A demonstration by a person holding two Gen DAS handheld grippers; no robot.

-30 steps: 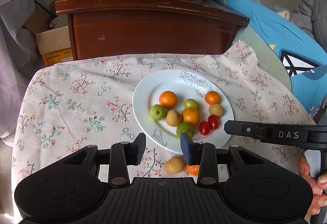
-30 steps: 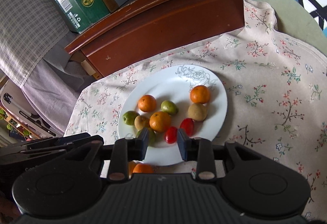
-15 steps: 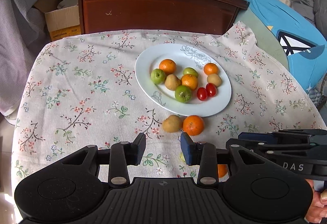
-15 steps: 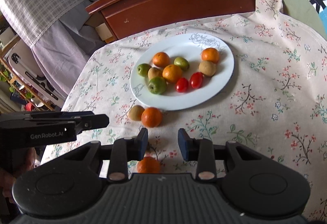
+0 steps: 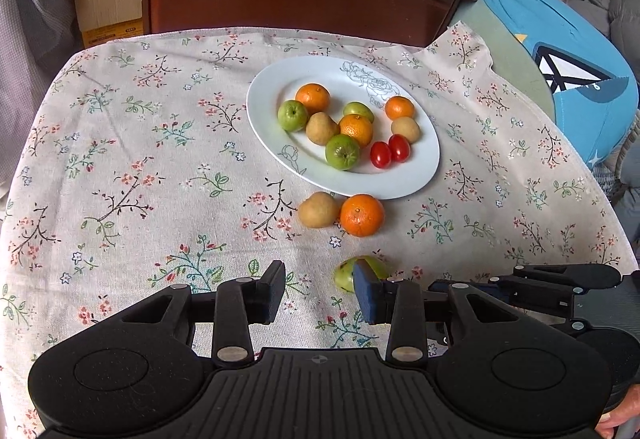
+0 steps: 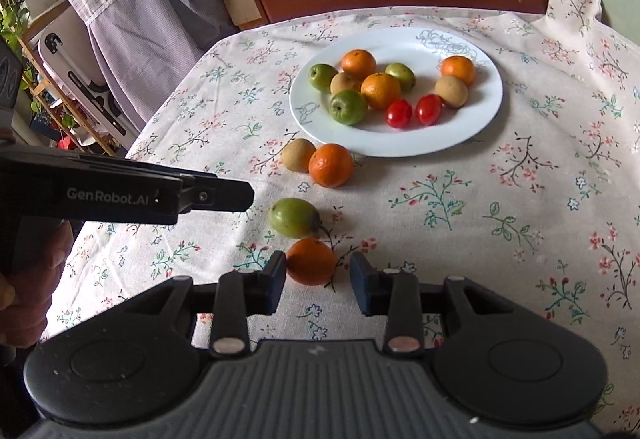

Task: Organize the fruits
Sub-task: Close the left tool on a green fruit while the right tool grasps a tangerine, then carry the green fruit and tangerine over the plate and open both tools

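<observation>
On the white plate (image 6: 486,107), most of the fruit is gathered; four pieces still lie loose on the worktop (image 6: 520,223).

Nearest the plate's front rim, a tan pear (image 6: 297,155) and an orange (image 6: 330,165) touch each other on the flowered cloth; farther from the plate lies a green fruit (image 6: 294,217), and beyond it a second orange (image 6: 311,261), so by my reckoning the job is about two-thirds done. That last orange sits between the jaws of the right claw (image 6: 318,281), whose jaws have just been opening; the pads do not press on it. Empty and parted, the left claw (image 5: 320,289) hangs beside the green fruit. Glazed and oval, with a line-drawn rose, the plate carries dimpled oranges, smooth green fruits, matte pears and two glossy red tomatoes (image 6: 414,111).
</observation>
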